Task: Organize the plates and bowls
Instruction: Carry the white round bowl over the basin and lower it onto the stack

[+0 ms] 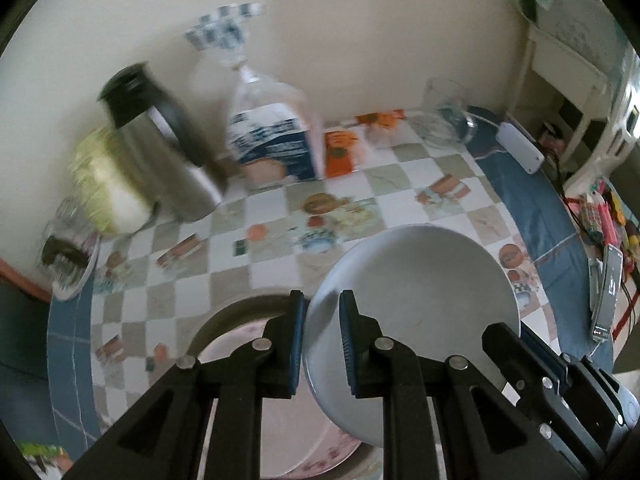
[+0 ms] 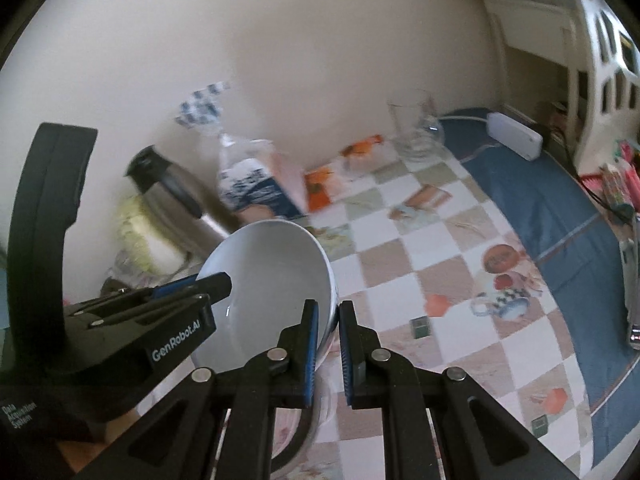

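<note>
A white bowl (image 1: 420, 300) is held in the air between both grippers. My left gripper (image 1: 323, 344) is shut on the bowl's left rim. My right gripper (image 2: 329, 352) is shut on its right rim, and the bowl (image 2: 268, 280) tilts toward the left in the right wrist view. The right gripper also shows in the left wrist view (image 1: 532, 360) at the bowl's far edge. Below the bowl lies a plate with a pink floral pattern and a brownish rim (image 1: 240, 320).
The table has a checkered cloth (image 1: 280, 248) with a blue border. At the back stand a steel thermos (image 1: 160, 148), a bread bag (image 1: 268, 136), a cabbage (image 1: 108, 184), a glass jug (image 1: 444, 116) and a white power strip (image 1: 520, 146).
</note>
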Available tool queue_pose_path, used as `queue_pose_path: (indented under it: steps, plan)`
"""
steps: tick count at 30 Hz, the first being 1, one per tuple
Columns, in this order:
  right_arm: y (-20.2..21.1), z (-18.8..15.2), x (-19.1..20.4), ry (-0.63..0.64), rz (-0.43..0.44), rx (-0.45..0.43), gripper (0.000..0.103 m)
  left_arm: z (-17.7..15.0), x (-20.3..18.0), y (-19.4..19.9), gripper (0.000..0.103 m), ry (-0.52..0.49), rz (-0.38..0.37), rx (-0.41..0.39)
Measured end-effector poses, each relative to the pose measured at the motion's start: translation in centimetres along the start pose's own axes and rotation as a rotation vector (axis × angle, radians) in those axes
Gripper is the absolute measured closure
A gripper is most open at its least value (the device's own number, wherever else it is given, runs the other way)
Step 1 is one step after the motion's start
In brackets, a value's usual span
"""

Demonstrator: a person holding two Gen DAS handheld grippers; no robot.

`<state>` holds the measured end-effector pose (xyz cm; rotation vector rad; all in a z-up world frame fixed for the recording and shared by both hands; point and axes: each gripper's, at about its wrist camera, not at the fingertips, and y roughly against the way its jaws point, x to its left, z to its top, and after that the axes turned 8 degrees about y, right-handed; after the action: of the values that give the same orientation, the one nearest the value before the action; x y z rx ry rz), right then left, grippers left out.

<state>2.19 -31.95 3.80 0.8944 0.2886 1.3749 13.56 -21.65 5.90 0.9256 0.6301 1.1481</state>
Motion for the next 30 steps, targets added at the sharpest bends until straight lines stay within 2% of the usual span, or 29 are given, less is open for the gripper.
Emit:
queue_pose_path:
  steps: [6, 11, 20, 30]
  plan:
    - [-0.6, -0.9, 4.7, 0.079, 0.057, 0.025, 0.092, -1.3, 5.3, 1.9, 0.085, 0.087, 0.016, -0.021]
    - [-1.3, -1.5, 7.6, 0.136, 0.074, 0.046, 0.092, -2.3, 7.9, 2.6, 0.085, 0.123, 0.025, -0.031]
    - [-2.7, -3.0, 9.3, 0.199, 0.059, 0.100, 0.092, -5.4, 11.2, 1.0, 0.085, 0.250, -0.055, 0.005]
    - [-4.0, -3.9, 10.3, 0.249, 0.025, 0.131, 0.092, -7.0, 12.1, 0.0, 0.085, 0.313, -0.065, -0.017]
